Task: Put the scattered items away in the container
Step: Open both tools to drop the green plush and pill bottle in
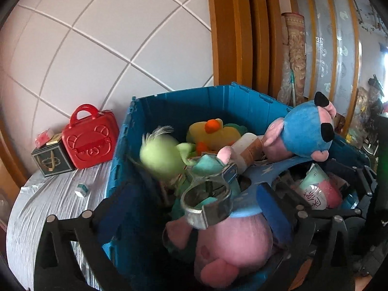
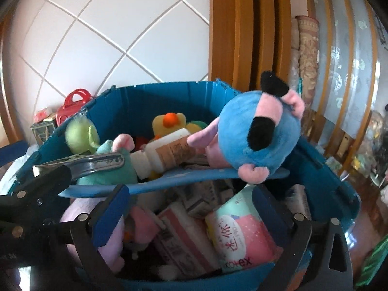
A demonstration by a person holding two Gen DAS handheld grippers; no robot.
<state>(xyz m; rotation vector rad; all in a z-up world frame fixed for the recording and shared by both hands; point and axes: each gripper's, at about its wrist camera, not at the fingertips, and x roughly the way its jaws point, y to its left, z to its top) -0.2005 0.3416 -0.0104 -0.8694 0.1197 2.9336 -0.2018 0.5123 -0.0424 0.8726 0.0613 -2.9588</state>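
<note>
- Hovering over a blue crate (image 1: 225, 101) packed with toys and packets, both grippers seen from their own wrist cameras.
- Left gripper (image 1: 208, 194) pinching a metal clip (image 1: 211, 201) above the crate's near side, just over a pink plush (image 1: 232, 247); same clip (image 2: 92, 165) seen at left in the right view.
- Right gripper (image 2: 186, 208) spread wide, holding nothing, fingers either side of a pink-and-mint packet (image 2: 240, 232) inside the crate.
- Resting across the crate's right rim: a blue-and-pink plush (image 1: 305, 133) with black ears (image 2: 257, 131).
- Lying among the toys: a white bottle (image 2: 169, 152) on its side, beside a yellow duck (image 1: 213, 133) and a green plush (image 1: 160, 155).
- Standing outside the crate at left, on a grey-covered bench (image 1: 48, 206): a red case (image 1: 89, 140), a dark box (image 1: 52, 161) touching it, and a small box (image 1: 81, 189) nearer the crate.
</note>
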